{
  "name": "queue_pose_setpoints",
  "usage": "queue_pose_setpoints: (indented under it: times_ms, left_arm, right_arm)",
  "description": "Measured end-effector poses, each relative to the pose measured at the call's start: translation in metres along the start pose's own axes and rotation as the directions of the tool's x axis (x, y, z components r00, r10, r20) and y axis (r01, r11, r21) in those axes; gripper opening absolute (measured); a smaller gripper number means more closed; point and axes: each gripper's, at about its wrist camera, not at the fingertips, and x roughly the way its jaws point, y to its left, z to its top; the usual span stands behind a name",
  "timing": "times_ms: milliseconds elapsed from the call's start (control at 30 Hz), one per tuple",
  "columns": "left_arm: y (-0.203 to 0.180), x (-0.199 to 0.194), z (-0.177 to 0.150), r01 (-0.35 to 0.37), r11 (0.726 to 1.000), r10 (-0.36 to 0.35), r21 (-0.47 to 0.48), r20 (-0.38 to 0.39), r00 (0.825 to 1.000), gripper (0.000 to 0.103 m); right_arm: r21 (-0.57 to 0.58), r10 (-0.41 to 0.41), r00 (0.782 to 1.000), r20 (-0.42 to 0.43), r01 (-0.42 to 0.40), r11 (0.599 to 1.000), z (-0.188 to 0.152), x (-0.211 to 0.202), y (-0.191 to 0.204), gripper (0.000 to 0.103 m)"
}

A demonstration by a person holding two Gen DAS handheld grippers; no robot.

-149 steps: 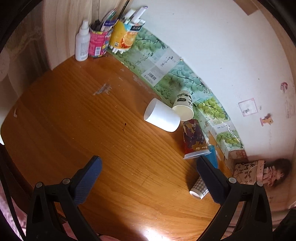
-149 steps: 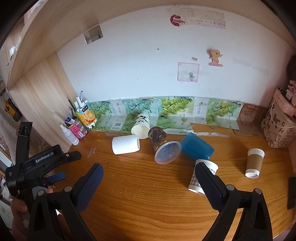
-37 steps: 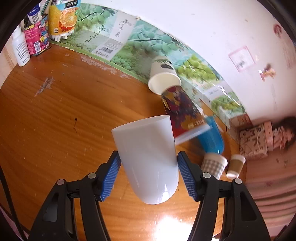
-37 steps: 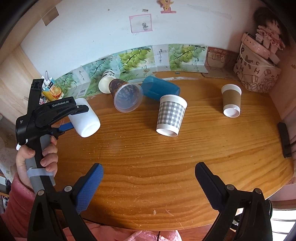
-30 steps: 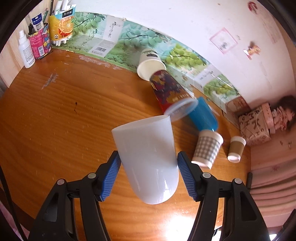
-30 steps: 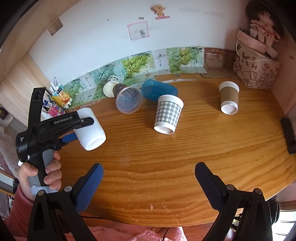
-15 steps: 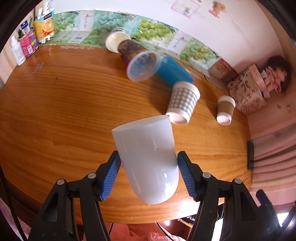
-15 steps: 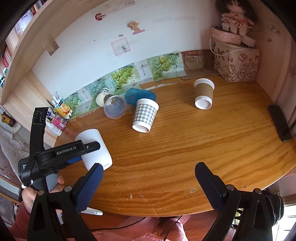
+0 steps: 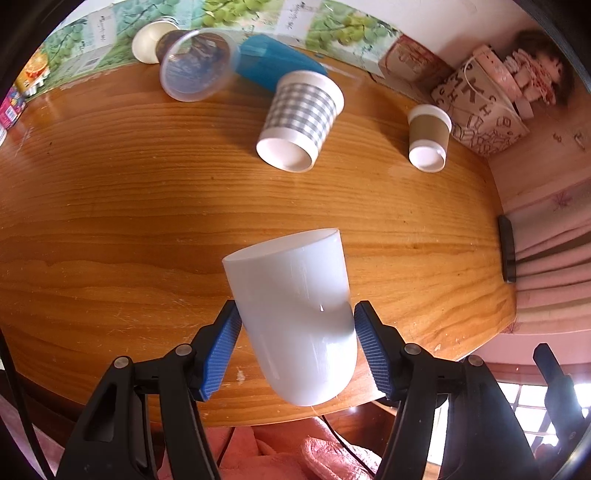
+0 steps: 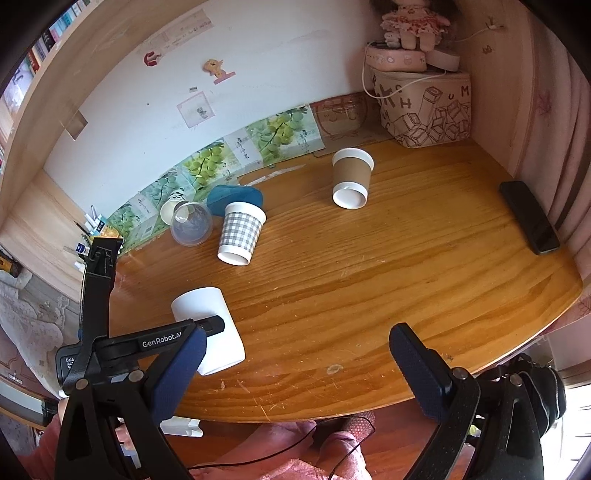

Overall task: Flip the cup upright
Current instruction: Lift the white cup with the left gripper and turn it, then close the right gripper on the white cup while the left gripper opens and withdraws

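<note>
A home, most likely a child's bedroom desk nook. A doll in a pink dress (image 10: 410, 22) sits at the top right on a pink box over a lettered storage basket (image 10: 424, 110). Cartoon stickers (image 10: 216, 70) dot the white wall, pink curtains (image 10: 561, 122) hang at the right edge, and books (image 10: 40, 40) line the upper-left shelf above the wooden desk (image 10: 369, 277).

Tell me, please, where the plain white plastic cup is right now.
The plain white plastic cup is clamped in the left gripper near the front left of the wooden table, nearer than the checked paper cup.
</note>
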Motion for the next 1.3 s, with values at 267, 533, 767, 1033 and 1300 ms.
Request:
queue_pose_setpoints:
  times_ms: [267,533,767,1033,1300]
  left_arm:
    - [-0.01,0.014,0.001,-0.033,0.999,0.034,0.023,-0.045,0.998,0.067]
    - [-0.015,0.017,0.003,-0.042,0.998,0.044,0.038,-0.056,0.997,0.067]
    - [-0.017,0.012,0.006,-0.033,0.998,0.034,0.048,-0.029,0.999,0.073]
    - [0.006,-0.004,0.004,-0.006,0.999,0.006,-0.031,0.019,1.0,0.076]
    - [0.041,-0.034,0.002,-0.023,0.996,0.03,-0.08,0.089,0.996,0.076]
  right_arm:
    - [0.021,-0.001,1.0,-0.015,0.001,1.0,0.0,0.006,-0.01,0.1]
    - [0.028,0.009,0.999,-0.038,-0.008,1.0,0.002,0.013,-0.012,0.1]
    - [0.023,0.007,0.999,-0.037,-0.006,1.0,0.002,0.016,-0.013,0.1]
    - [-0.023,-0.007,1.0,-0.023,0.006,1.0,0.005,0.02,-0.003,0.1]
    - [-0.155,-0.033,0.999,-0.005,0.032,0.987,0.011,0.037,0.025,0.1]
